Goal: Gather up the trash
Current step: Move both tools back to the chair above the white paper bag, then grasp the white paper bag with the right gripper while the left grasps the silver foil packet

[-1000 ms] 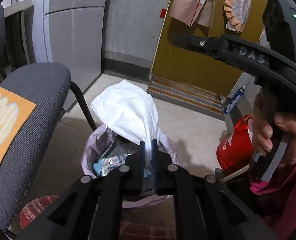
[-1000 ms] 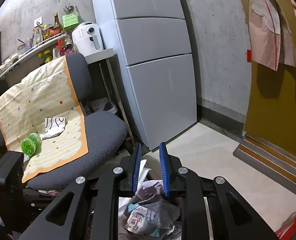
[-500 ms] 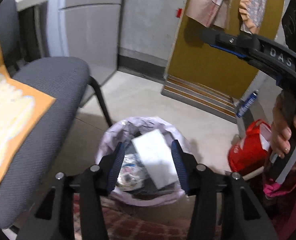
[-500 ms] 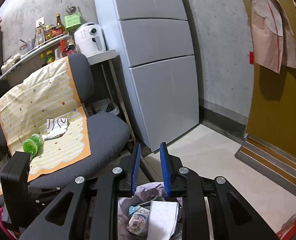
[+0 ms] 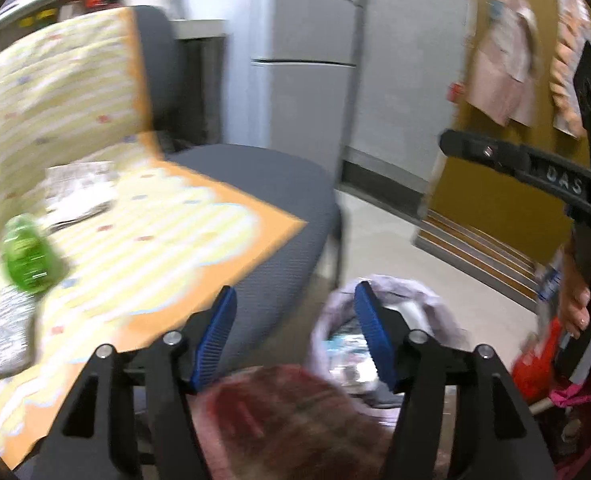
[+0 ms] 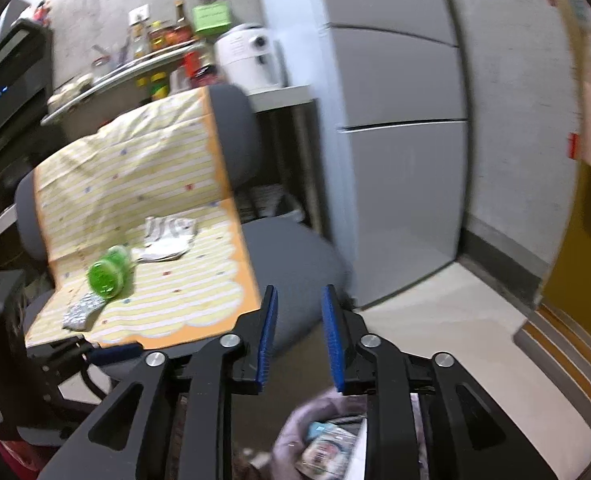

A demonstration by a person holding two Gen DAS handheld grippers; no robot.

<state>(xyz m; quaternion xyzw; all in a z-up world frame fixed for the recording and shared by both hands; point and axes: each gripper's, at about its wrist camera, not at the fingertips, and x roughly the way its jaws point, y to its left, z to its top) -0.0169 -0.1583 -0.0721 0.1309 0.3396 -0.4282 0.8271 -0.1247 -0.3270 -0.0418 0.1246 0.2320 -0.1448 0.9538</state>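
Tools come first: the left tool (image 5: 293,320) has its blue pads wide apart and holds nothing. The right tool (image 6: 298,332) is also apart, with a smaller gap, and empty. Below both sits the round trash bin with a pale purple bag (image 5: 391,344), full of wrappers, on the floor beside the grey padded chair (image 6: 295,256). On the chair's yellow striped cloth (image 6: 175,280) lie a green plastic bottle (image 6: 107,274), a crumpled white paper (image 6: 167,238) and a small silver wrapper (image 6: 81,312).

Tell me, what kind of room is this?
Probably a home kitchen corner: a tall fridge, a shelf of bottles and jars, a white appliance, plus a chair and trash bin.
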